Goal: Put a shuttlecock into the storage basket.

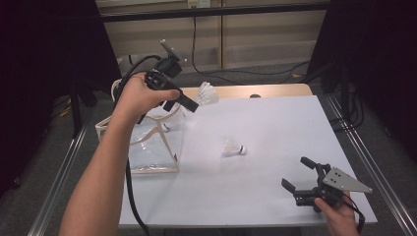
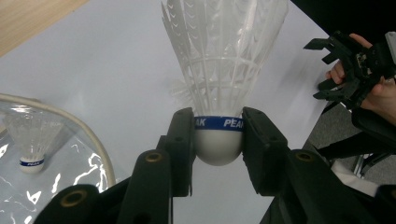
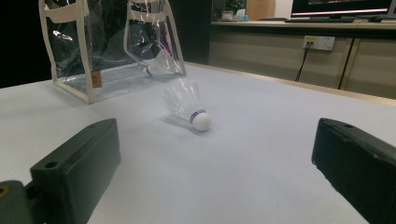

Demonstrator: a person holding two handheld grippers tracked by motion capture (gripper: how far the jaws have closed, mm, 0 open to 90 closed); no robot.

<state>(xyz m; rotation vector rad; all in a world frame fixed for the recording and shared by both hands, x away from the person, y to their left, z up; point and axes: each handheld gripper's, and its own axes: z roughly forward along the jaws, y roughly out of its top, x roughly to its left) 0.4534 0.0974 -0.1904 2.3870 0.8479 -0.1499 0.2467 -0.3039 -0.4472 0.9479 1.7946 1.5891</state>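
Observation:
My left gripper [image 1: 194, 104] is raised above the top of a clear bag [image 1: 147, 147] at the table's left. It is shut on the white cork of a shuttlecock [image 2: 219, 70], and the feathers point away from the jaws. A second shuttlecock [image 1: 232, 147] lies on its side in the middle of the white table [image 1: 275, 118]. A third shuttlecock [image 2: 31, 135] sits inside the bag. My right gripper [image 1: 295, 172] rests low near the front right corner, open with nothing between its jaws, facing the lying shuttlecock [image 3: 189, 109].
The bag has cream trim [image 3: 86, 70] and loose handles. A wooden strip [image 1: 255, 91] runs along the table's far edge. Metal rails [image 1: 364, 162] flank both sides, cables lie on the floor behind, and dark curtains hang at left and right.

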